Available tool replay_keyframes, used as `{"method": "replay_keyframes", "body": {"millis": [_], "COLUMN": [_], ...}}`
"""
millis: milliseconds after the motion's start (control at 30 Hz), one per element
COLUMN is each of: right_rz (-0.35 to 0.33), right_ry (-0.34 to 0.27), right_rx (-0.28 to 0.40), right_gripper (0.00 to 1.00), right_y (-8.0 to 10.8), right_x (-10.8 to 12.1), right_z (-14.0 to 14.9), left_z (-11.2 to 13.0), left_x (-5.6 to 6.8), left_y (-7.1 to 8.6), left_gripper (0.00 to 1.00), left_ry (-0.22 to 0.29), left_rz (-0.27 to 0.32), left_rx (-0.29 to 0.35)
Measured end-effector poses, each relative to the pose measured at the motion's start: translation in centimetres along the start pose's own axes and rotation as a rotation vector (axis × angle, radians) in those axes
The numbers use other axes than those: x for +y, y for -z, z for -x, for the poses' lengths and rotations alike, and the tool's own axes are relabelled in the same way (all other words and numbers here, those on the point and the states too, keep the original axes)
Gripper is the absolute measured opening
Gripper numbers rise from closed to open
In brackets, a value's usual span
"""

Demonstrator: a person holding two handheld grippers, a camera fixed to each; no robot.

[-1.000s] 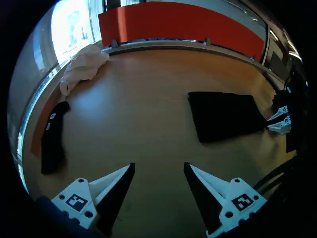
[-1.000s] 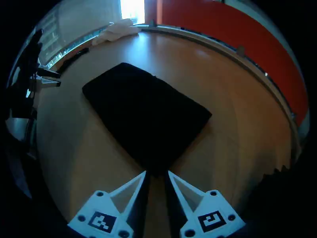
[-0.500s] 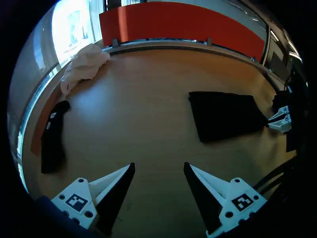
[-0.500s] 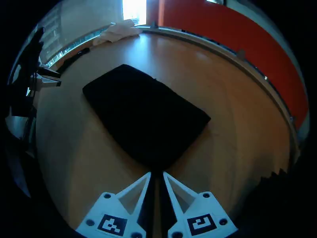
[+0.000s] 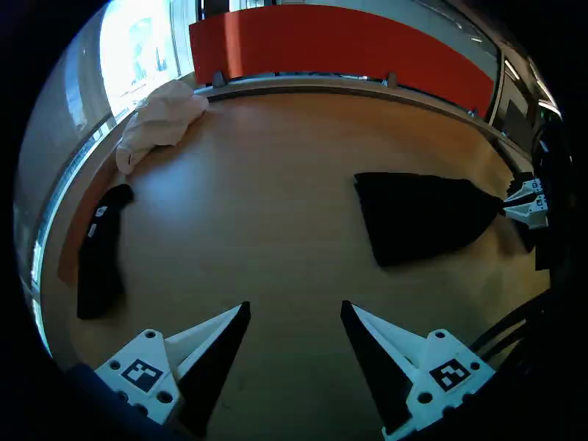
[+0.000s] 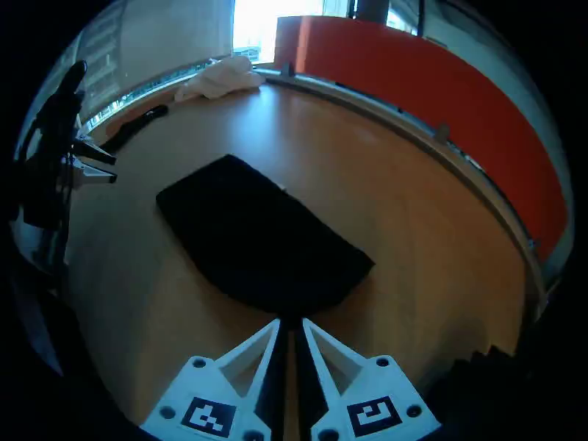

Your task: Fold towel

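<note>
A black towel (image 5: pixel 422 213) lies folded on the wooden table (image 5: pixel 257 206), to the right in the left gripper view. My left gripper (image 5: pixel 294 309) hovers open over bare wood, well short of the towel. In the right gripper view the towel (image 6: pixel 257 235) spreads out just ahead of my right gripper (image 6: pixel 292 323), which is shut on its near corner. That corner is pulled up off the table. From the left gripper view the right gripper (image 5: pixel 525 206) shows at the towel's far right tip. The left gripper (image 6: pixel 92 165) appears at the far left of the right gripper view.
A crumpled white cloth (image 5: pixel 158 121) (image 6: pixel 220 77) sits at the table's far edge. A long black object (image 5: pixel 99 250) (image 6: pixel 136 125) lies near that edge too. A red panel (image 5: pixel 338 40) (image 6: pixel 456 103) runs behind the table's curved rim.
My right gripper closed on the towel's near corner and lifted it, drawing that end into a point. The left gripper stayed where it was, open.
</note>
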State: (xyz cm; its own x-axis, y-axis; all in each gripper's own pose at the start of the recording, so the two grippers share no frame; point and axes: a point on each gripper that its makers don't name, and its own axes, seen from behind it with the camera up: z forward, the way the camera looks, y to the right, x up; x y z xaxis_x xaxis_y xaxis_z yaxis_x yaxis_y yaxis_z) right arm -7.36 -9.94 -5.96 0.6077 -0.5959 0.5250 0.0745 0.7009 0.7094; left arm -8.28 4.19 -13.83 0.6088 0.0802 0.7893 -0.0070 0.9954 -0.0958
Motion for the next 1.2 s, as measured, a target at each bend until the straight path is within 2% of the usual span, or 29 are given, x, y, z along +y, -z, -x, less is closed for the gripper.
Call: {"method": "replay_keyframes", "body": {"millis": [267, 600, 900, 1200], "right_rz": [0.007, -0.014, -0.027, -0.082], "right_ry": [0.07, 0.143, 0.185, 0.252], "right_rx": [0.071, 0.148, 0.146, 0.165], "right_gripper": [0.06, 0.06, 0.06, 0.06], "right_y": [0.6, 1.0, 0.8, -0.5], "right_x": [-0.3, -1.8, -2.3, -4.6], "right_z": [-5.1, -10.6, -11.6, -14.3], "left_z": [-0.5, -0.7, -0.7, -1.2], "left_x": [-0.2, -0.5, -0.8, -1.5], "left_y": [0.5, 0.9, 1.2, 1.9], "left_gripper": [0.91, 0.91, 0.91, 0.91], "left_ry": [0.002, 0.013, 0.017, 0.027], "left_rz": [-0.003, -0.007, -0.009, -0.015], "left_rx": [0.013, 0.021, 0.028, 0.038]}}
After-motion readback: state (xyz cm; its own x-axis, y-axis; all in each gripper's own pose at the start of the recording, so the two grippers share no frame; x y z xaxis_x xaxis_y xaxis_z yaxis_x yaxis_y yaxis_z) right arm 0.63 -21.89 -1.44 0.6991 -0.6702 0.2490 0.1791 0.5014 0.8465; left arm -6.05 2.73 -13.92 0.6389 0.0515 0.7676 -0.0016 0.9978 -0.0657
